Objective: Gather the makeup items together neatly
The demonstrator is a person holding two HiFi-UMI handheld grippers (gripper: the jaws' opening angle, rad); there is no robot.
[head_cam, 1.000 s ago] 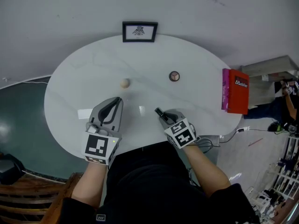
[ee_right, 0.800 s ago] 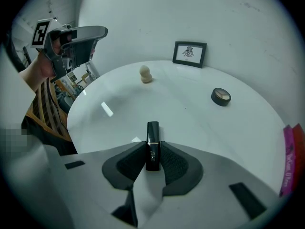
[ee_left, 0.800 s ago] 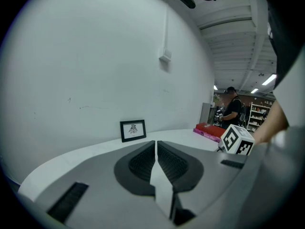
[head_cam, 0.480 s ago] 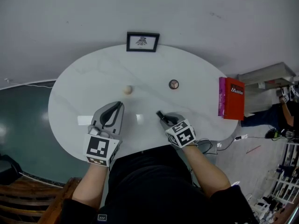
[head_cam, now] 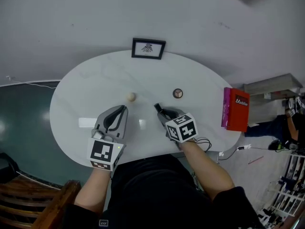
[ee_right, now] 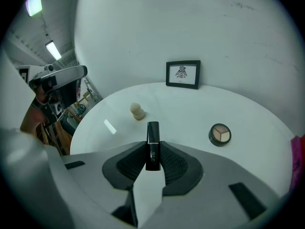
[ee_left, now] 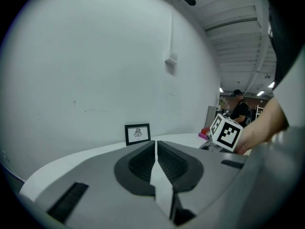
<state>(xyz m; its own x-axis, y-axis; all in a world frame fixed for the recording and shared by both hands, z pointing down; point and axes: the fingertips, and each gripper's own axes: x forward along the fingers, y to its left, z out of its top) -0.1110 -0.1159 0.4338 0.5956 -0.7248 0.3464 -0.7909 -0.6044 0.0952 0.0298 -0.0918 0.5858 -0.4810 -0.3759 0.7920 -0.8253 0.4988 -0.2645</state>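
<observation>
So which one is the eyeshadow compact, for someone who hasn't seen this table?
On the white oval table, look right of centre, in front of the framed picture at the far edge. The eyeshadow compact is the small flat dark-rimmed disc there, unlike the rounded beige sponge to its left.

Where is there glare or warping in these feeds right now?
Head view: two bright reflections on the white table, edges bowed by the wide lens. Right gripper view: one glare streak left of the lipstick, dark rounded corners. Left gripper view: same round vignette, no glare, the picture frame small yet clear.
</observation>
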